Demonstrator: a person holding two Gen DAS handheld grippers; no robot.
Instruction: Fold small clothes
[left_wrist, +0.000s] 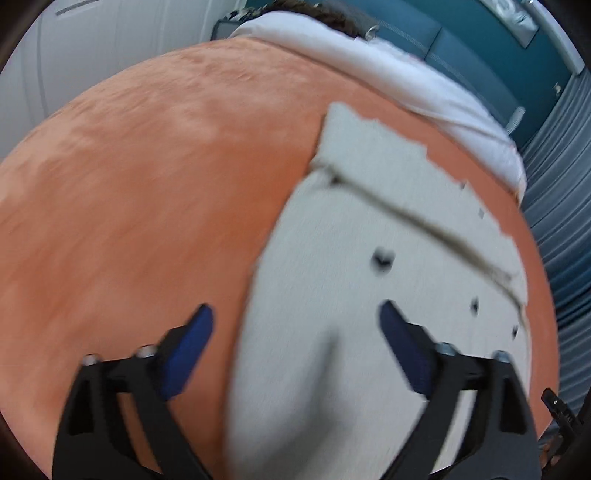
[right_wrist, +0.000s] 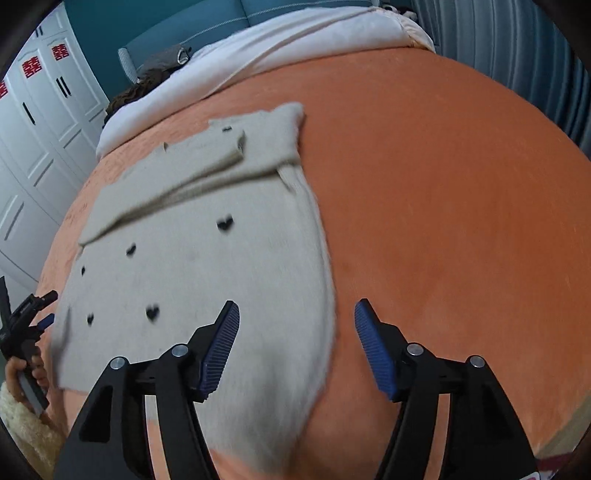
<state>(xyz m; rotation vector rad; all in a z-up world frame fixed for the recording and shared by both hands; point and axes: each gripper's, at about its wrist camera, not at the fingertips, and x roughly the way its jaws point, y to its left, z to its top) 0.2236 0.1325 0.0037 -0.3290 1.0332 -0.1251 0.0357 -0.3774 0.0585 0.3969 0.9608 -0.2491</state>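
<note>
Sweater (right_wrist: 207, 258): beige, black hearts, flat on orange bed (right_wrist: 461, 221). Left claw (left_wrist: 295, 332) released, sweater edge at 12 o'clock. Right claw (right_wrist: 295, 325) released, likewise.

A pale grey knitted garment (right_wrist: 207, 266) dotted with small black hearts lies flat on an orange bedspread (right_wrist: 461, 221), a sleeve folded across its upper part. The right gripper (right_wrist: 297, 314) hovers over the garment's near right edge, its blue-padded fingers (right_wrist: 221, 347) spread wide and holding nothing. At the left edge, a hand (right_wrist: 26, 373) grips the dark handle of the left gripper (right_wrist: 26, 321); its jaws cannot be made out. A white duvet (right_wrist: 258, 48) lies bunched at the bed's far end, near white wardrobe doors (right_wrist: 40, 122)
</note>
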